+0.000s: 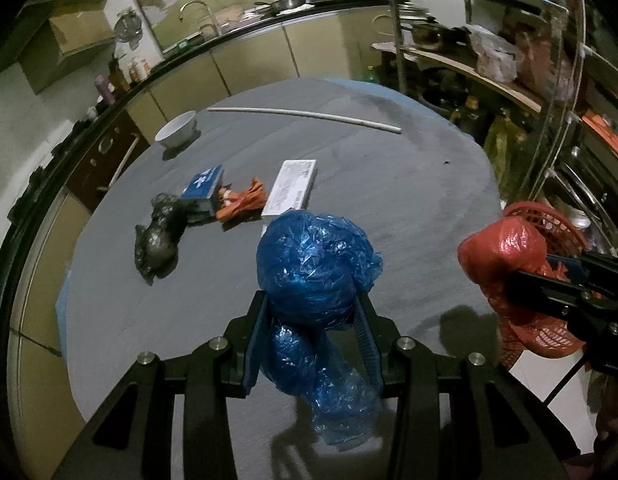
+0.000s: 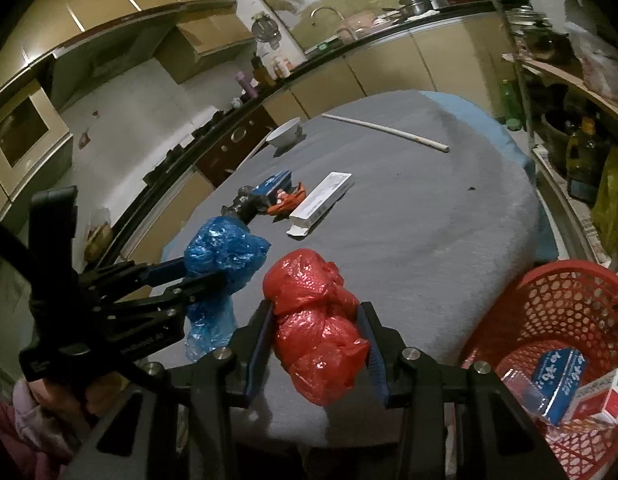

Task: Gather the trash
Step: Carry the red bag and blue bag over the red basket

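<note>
My left gripper (image 1: 313,312) is shut on a crumpled blue plastic bag (image 1: 313,268) and holds it above the grey table (image 1: 389,208). It also shows in the right wrist view (image 2: 197,284), with the blue bag (image 2: 225,254). My right gripper (image 2: 317,320) is shut on a crumpled red plastic bag (image 2: 313,320), held near the table's right edge; the red bag also shows in the left wrist view (image 1: 503,252). A red mesh basket (image 2: 549,312) stands at the right beside the table and holds several small boxes (image 2: 561,384).
On the table lie a white flat box (image 1: 291,192), a blue box (image 1: 203,188), an orange wrapper (image 1: 243,200), a dark crumpled lump (image 1: 159,236), a white bowl (image 1: 176,130) and a long white stick (image 1: 305,114). Shelves stand right, kitchen counter behind.
</note>
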Tool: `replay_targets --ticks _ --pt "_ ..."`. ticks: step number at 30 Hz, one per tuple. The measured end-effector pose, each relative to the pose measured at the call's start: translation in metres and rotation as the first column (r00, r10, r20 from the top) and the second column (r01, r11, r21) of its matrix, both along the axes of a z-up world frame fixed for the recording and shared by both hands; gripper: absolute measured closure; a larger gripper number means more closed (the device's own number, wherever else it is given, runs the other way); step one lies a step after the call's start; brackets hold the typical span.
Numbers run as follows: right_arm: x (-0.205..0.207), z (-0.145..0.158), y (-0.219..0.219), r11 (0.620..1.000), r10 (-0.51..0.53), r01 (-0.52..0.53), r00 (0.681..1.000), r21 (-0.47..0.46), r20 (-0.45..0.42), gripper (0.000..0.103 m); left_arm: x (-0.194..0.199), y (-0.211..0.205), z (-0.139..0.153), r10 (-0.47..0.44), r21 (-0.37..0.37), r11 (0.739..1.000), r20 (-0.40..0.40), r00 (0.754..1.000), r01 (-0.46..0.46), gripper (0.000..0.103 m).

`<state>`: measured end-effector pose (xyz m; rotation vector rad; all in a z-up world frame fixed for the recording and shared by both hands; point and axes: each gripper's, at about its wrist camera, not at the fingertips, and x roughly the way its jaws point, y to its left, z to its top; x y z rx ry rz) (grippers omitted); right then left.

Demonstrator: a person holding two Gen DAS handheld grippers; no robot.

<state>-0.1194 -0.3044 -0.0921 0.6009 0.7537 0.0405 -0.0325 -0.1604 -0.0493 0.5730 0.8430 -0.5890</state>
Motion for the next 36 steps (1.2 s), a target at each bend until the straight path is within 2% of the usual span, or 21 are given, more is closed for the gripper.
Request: replay_targets --ticks 17,36 --pt "-0.051 -0.012 -0.045 0.990 -0.130 0.131 0.991 0.047 -0.014 0.058 -0.031 -0.052 -0.004 -0.124 0.050 0.991 0.012 0.992 0.123 0.059" --pt "-0.113 -0.025 -0.093 0.951 -0.298 0.301 0.953 0.066 -0.051 0.058 -0.072 -0.111 -0.009 -0.278 0.080 0.958 0.007 0.961 0.277 0.059"
